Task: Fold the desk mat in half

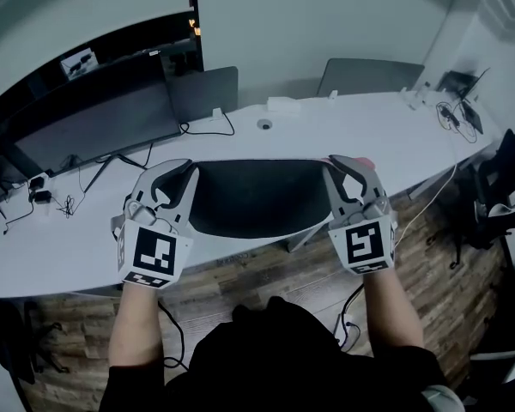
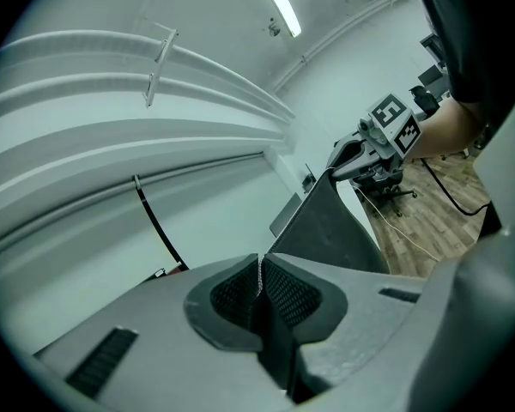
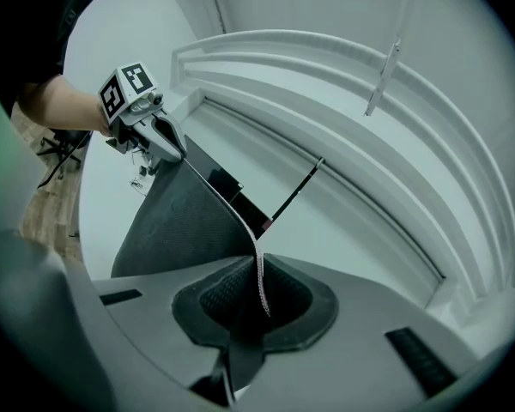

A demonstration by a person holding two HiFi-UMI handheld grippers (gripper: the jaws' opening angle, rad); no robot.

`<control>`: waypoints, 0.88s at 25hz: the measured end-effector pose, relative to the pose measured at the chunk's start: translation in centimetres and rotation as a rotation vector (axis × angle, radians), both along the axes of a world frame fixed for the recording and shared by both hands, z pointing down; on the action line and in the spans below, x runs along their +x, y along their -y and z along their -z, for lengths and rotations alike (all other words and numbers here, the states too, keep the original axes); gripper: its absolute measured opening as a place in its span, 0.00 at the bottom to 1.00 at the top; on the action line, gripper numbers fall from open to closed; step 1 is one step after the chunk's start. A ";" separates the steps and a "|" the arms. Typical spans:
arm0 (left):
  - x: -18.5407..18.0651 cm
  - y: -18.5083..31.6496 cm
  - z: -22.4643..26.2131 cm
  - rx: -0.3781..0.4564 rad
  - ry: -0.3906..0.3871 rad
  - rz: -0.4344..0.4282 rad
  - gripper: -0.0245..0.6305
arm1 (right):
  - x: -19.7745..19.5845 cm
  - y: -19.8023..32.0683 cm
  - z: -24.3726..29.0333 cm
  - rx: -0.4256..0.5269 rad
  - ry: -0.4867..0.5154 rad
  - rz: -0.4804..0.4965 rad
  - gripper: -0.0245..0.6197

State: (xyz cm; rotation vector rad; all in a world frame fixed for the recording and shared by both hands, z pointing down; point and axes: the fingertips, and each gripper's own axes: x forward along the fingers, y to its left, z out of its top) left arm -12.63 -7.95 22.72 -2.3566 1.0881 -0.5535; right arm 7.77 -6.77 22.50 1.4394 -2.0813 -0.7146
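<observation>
Below both wrists, nearest the person, lies a wood-plank floor (image 1: 240, 286) with a loose cable across it. Just ahead of that runs the near edge of a long, curved white worktop (image 1: 69, 247).

The left hand-held gripper (image 2: 259, 283) has its jaws pinched almost together on one corner of the dark desk mat (image 1: 257, 197). A thin edge of the mat stands between its ribbed pads. The right hand-held gripper (image 3: 259, 292) is closed in the same way on the other corner of that edge.

The gripped edge runs nearly straight from one hand-held gripper to the other, raised above the worktop. The rest of the mat sags beneath and between them, towards the worktop's near edge.

Beyond the fingertips the worktop carries a round grommet (image 1: 264, 124) and a small white box (image 1: 283, 104). Out past the left hand-held gripper, black cables (image 1: 94, 174) trail across it.

Behind the worktop's far edge stand two grey chair backs (image 1: 204, 93), then a plain pale wall. A black office chair (image 1: 502, 187) sits on the floor well out beyond the right hand-held gripper.
</observation>
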 end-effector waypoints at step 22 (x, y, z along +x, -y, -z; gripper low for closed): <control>1.8 9.1 -4.1 -0.076 0.052 0.003 0.04 | 3.2 7.5 -5.3 -0.096 0.029 -0.005 0.10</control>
